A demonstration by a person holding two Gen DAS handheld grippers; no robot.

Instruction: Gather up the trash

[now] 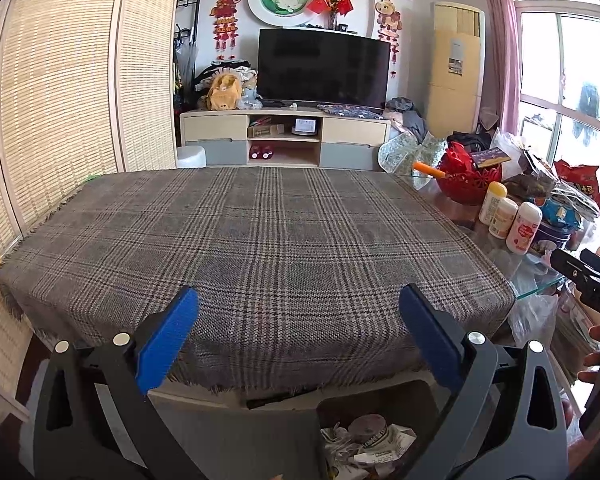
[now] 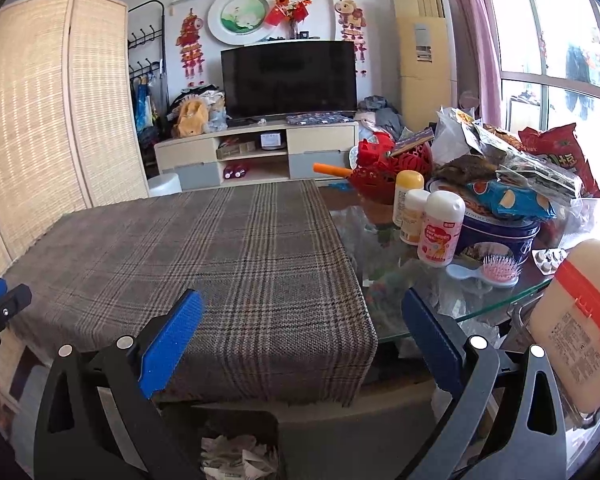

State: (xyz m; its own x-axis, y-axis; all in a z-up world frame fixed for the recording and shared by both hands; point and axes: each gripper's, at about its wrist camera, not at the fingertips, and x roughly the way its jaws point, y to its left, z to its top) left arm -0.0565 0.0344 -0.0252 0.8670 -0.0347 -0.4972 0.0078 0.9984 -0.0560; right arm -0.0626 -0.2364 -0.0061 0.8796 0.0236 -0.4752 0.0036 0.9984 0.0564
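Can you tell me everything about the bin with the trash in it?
The dark bin stands on the floor below the near edge of the table with the grey plaid cloth. Only its top shows. Its walls look like smooth dark plastic, and there is no lid on it. Inside lie crumpled white papers and a round brownish piece. Neither gripper touches it.

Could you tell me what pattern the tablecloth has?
Grey-brown plaid tablecloth, clearest in the left wrist view.
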